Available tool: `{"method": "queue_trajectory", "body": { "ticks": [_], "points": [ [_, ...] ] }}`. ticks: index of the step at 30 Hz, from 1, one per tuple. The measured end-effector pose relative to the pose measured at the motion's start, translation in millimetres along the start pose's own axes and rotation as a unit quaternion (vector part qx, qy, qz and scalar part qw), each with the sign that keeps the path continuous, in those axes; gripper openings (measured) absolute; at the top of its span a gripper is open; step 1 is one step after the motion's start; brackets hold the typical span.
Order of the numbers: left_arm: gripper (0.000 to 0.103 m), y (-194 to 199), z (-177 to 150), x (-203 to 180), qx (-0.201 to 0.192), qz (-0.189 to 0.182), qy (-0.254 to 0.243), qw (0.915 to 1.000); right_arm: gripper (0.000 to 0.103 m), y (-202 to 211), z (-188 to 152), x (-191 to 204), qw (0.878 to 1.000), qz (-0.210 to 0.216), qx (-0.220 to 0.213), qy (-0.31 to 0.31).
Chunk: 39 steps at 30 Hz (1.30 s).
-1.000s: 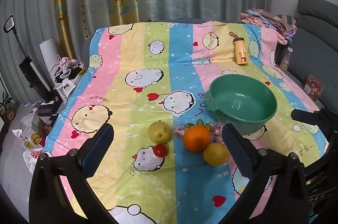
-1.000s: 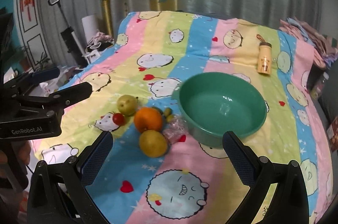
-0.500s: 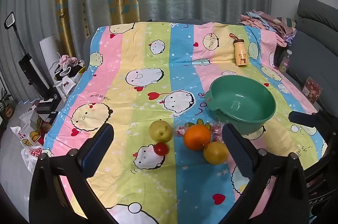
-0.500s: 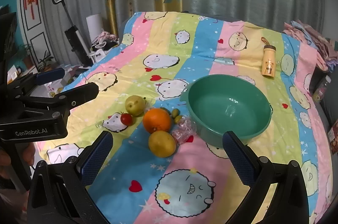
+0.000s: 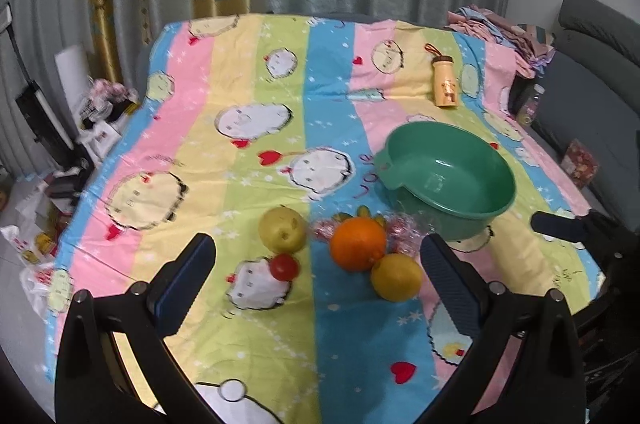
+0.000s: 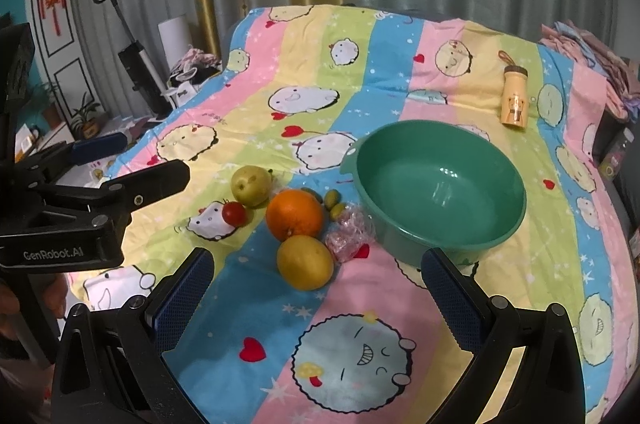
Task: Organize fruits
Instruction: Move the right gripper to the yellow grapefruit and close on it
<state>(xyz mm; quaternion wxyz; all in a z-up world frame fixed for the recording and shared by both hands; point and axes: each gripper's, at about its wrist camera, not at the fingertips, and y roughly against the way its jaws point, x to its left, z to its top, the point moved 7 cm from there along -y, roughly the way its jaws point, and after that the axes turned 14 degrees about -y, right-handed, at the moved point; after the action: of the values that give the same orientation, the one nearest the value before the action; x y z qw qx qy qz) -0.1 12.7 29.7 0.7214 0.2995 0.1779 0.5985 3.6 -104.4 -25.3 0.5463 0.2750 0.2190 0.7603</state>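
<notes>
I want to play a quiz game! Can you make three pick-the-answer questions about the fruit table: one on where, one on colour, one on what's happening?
1. Where is the small tomato?
A in the bowl
B on the cloth beside the pear
C on the bottle

2. What colour is the bowl?
A green
B red
C white

3. What is the right tool doing?
A squeezing the orange
B open, holding nothing
C shut on the lemon

Answers: B, it lies just in front of the pear; A, its walls are green; B, its fingers stand wide apart over bare cloth.
</notes>
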Motion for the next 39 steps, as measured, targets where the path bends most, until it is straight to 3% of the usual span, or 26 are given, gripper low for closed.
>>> {"method": "queue_trajectory", "body": {
  "ticks": [4,9,15,21,31,33,38,39],
  "points": [
    [0.103,-13.0,-9.3,0.3,0.014,-0.054,0.026,0.9981,0.103,-9.7,-5.5,-5.8,1.000,0.007,0.014,-0.007],
    [0.102,-31.4,-26.9,-7.3,0.037,-0.093,0.043,0.9941,0.103,-24.8,-18.4,-13.0,0.999,0.027,0.042,-0.015],
    [0.102,-52.5,-46.8,-18.9,0.061,-0.175,0.084,0.9791,0.103,-48.4,-37.7,-22.3,0.995,0.059,0.075,-0.039],
    [0.101,-66.0,-52.4,-38.1,0.063,-0.222,0.088,0.9691,0.101,-70.4,-49.3,-25.0,0.990,0.090,0.090,-0.056],
    [0.084,-95.9,-49.6,-54.6,0.081,-0.230,0.069,0.9673,0.084,-99.7,-48.0,-23.1,0.986,0.121,0.094,-0.072],
    [0.076,-101.1,-49.2,-56.8,0.084,-0.234,0.068,0.9663,0.081,-101.6,-47.7,-24.2,0.984,0.129,0.097,-0.076],
    [0.068,-108.8,-49.5,-58.6,0.091,-0.240,0.075,0.9635,0.068,-106.0,-46.5,-23.3,0.981,0.146,0.101,-0.078],
    [0.061,-109.7,-49.9,-58.3,0.092,-0.241,0.077,0.9631,0.067,-108.1,-46.8,-22.9,0.980,0.148,0.104,-0.078]
  ]
}}
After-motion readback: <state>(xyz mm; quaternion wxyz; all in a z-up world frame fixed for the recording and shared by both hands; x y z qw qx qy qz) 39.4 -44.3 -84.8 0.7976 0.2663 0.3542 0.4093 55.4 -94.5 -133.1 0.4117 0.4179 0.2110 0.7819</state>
